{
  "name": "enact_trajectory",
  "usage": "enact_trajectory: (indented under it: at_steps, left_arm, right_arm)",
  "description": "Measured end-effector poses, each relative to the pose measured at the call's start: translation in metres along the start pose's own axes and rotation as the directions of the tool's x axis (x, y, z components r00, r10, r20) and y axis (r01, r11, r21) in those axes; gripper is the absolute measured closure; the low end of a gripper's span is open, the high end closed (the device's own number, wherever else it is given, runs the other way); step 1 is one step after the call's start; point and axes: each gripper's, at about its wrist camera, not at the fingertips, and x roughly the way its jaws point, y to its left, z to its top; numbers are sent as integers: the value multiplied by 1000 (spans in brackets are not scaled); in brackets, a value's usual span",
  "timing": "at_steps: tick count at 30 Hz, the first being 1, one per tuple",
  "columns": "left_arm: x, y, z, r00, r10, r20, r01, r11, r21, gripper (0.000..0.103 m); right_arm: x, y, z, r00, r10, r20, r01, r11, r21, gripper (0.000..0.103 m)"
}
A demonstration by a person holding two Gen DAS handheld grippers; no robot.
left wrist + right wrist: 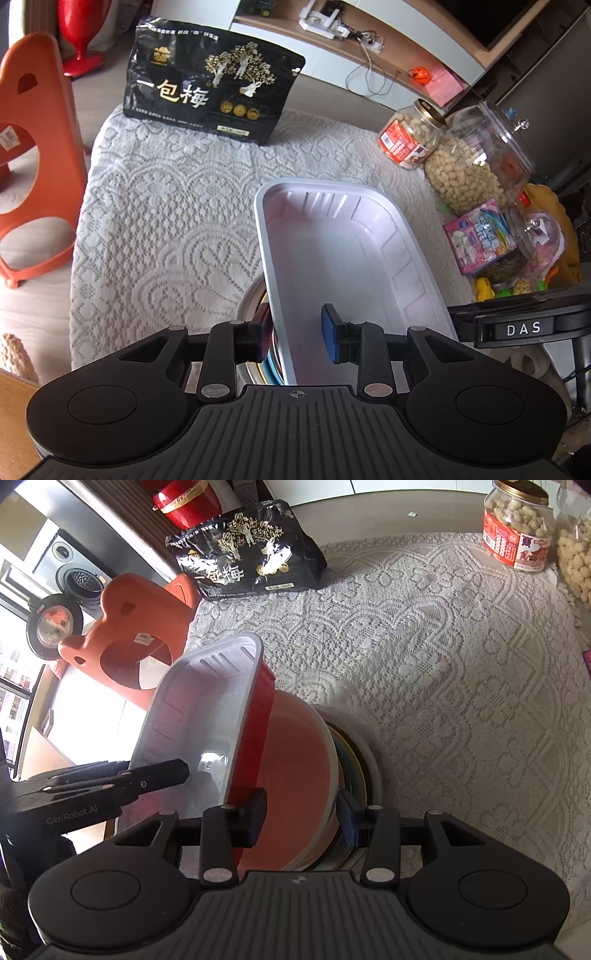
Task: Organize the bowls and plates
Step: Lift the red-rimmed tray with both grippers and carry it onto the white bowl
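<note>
- Stack of dishes [347, 760] sits at the near edge of my lace tablecloth [166, 221], at about 6 o'clock in both wrist views.
- On top I see a rectangular tray [332, 251], white inside and red outside, tilted up on its side against an orange bowl [299, 775]; under them lie thinner plates, which I cannot count.
- My left gripper [295, 332] straddles the tray's near wall: one pad outside at 7 o'clock, the blue pad [330, 332] inside at 5 o'clock. The jaws stand partly apart with a gap at the inner pad, so I see no squeeze on the wall.
- My right gripper [301, 816] has its jaws partly apart around the orange bowl's near rim, left pad by the tray's red wall, right pad by the plate edges. Whether either pad presses, I cannot tell.
- At 12 o'clock stands a black snack bag [210, 81]; at 2 o'clock, jars of nuts [461, 166].
</note>
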Motion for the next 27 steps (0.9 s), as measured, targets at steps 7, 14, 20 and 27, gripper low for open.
enact_trajectory:
  at_steps: [7, 14, 20, 27]
  left_arm:
    - [-10, -9, -1, 1000, -17, 21, 16, 999, 33, 74]
    - [-13, -10, -2, 1000, -3, 29, 2, 999, 34, 77]
    - [-6, -15, -4, 999, 29, 32, -31, 997, 65, 81]
    - [5, -8, -5, 999, 53, 7, -54, 997, 52, 88]
  right_arm:
    - [-37, 21, -11, 975, -96, 200, 120, 987, -111, 57]
    - [-51, 28, -12, 962, -87, 261, 117, 988, -101, 57]
    - [-60, 21, -13, 946, -117, 303, 142, 988, -61, 57]
    - [-50, 21, -14, 969, -15, 246, 30, 998, -58, 57]
